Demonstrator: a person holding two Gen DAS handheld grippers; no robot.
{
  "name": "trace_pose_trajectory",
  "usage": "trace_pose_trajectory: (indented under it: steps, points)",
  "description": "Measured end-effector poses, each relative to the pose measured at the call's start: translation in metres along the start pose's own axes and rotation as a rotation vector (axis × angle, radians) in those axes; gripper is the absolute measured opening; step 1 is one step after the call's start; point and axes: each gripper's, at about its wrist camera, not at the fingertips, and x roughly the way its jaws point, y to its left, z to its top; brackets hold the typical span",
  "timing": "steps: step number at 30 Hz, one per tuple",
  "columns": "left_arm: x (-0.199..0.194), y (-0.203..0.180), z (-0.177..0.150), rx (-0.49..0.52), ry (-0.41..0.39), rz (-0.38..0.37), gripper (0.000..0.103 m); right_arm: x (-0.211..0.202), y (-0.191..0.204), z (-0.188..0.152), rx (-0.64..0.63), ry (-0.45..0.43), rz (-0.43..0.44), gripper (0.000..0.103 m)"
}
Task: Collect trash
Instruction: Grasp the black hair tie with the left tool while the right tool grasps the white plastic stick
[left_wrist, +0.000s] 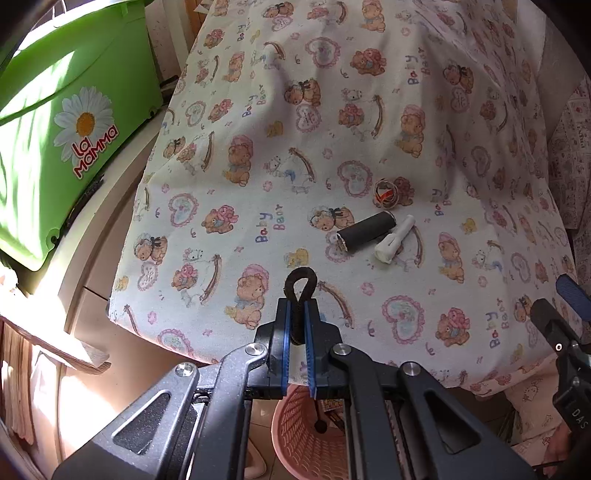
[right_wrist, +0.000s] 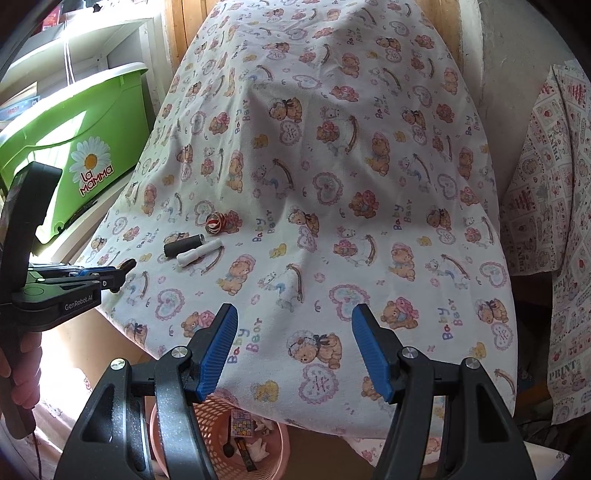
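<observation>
1. The left gripper (left_wrist: 298, 325) is clenched on a dark, fuzzy loop of cord (left_wrist: 300, 295). It looks like a hair tie or a pipe-cleaner piece. Its rounded end pokes out past the blue pads.
2. The loop hangs over the near edge of the bear-print cloth (left_wrist: 332, 129), with the pink mesh basket (left_wrist: 295, 435) just below and nearer.
3. The right gripper (right_wrist: 293, 343) stands released, its ribbed blue pads wide apart and empty over the near part of the cloth.
4. To do this step well, I judge the loop should be carried over the basket mouth before the jaws part. It is light and soft and may cling to the ribbed pads.
5. Farther on the cloth and to the right lie a matte black tube (left_wrist: 365, 232), touching a white plastic cap-like piece (left_wrist: 394, 239), and a curled scrap of red and white ribbon (left_wrist: 386, 192).
6. The cloth is soft, wrinkled cotton. A glossy green plastic bin (left_wrist: 70, 122) stands far left.
</observation>
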Motion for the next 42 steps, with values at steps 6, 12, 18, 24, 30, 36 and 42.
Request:
trace_pose_trajectory:
  steps: [6,12,18,24,30,36,42]
  points:
    - [-0.031,0.012,-0.002,-0.04,-0.052,-0.034,0.007,0.003,0.019,0.009,-0.075,0.013,0.079,0.068]
    - [-0.031,0.018,-0.005,-0.087,-0.082,-0.035,0.007,0.019,0.034,0.02,-0.137,0.059,0.124,0.073]
    - [-0.028,0.023,-0.005,-0.101,-0.079,-0.021,0.007,0.048,0.055,0.034,-0.211,0.098,0.162,0.073]
    - [-0.021,0.03,-0.008,-0.131,-0.059,-0.002,0.007,0.077,0.072,0.049,-0.258,0.111,0.194,0.079]
    - [-0.019,0.031,-0.008,-0.14,-0.058,0.013,0.007,0.101,0.081,0.055,-0.241,0.135,0.212,0.079]
    - [-0.023,0.034,-0.007,-0.153,-0.066,-0.002,0.007,0.115,0.095,0.056,-0.276,0.118,0.186,0.079]
    - [-0.024,0.037,-0.009,-0.16,-0.067,0.0,0.007,0.121,0.096,0.055,-0.257,0.119,0.193,0.074]
